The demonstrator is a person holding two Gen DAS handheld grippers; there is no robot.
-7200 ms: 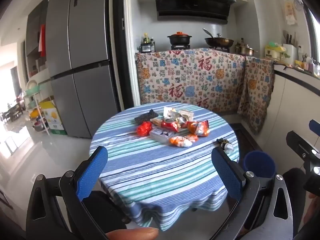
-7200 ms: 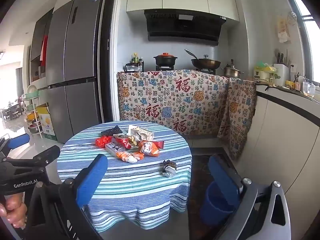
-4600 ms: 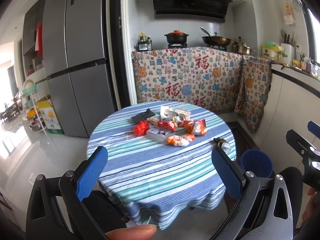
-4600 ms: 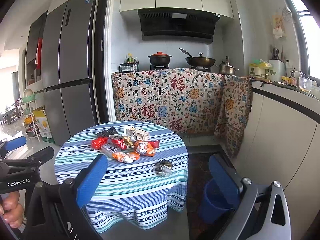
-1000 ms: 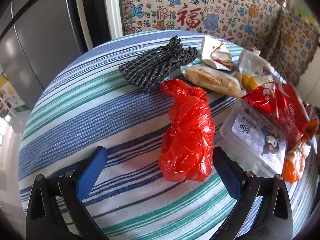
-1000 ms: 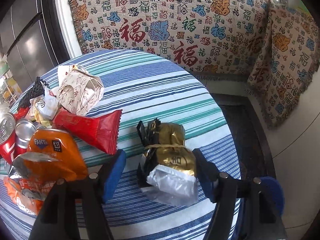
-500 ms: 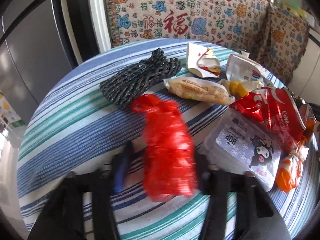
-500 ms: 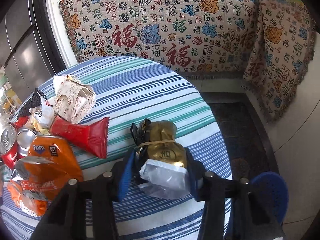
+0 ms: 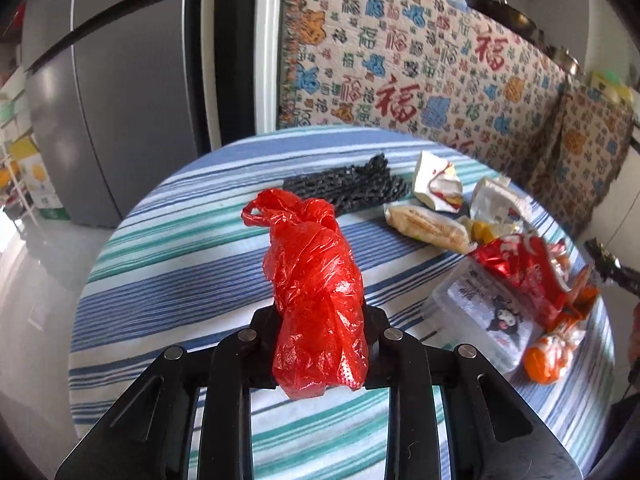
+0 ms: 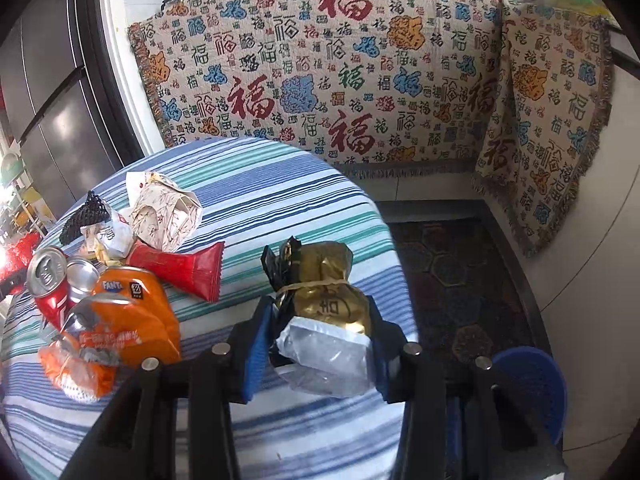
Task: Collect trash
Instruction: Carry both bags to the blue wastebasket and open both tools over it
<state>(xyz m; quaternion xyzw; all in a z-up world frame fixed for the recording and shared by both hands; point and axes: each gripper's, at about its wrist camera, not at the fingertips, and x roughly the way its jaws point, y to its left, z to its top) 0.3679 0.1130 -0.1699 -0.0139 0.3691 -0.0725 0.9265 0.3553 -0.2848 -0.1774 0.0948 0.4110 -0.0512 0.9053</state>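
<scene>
My left gripper [image 9: 320, 344] is shut on a crumpled red plastic bag [image 9: 316, 288] and holds it above the striped round table [image 9: 180, 264]. My right gripper [image 10: 320, 344] is shut on a gold and black foil bag [image 10: 324, 304] with a silver bottom, lifted off the table [image 10: 280, 200] near its right edge. A blue trash bin [image 10: 536, 388] stands on the floor at the lower right of the right wrist view.
Other trash lies on the table: a black foam net [image 9: 348, 190], a bread wrapper [image 9: 424, 226], a clear plastic box [image 9: 488, 316], a red wrapper [image 10: 180, 266], orange Fanta packs [image 10: 124, 312], crushed cans [image 10: 48, 280]. A patterned cloth [image 10: 340, 72] covers the counter behind.
Both grippers closed on their items and lifted them: the left on the red bag, the right on the gold foil bag. Both views pulled back and up from the table.
</scene>
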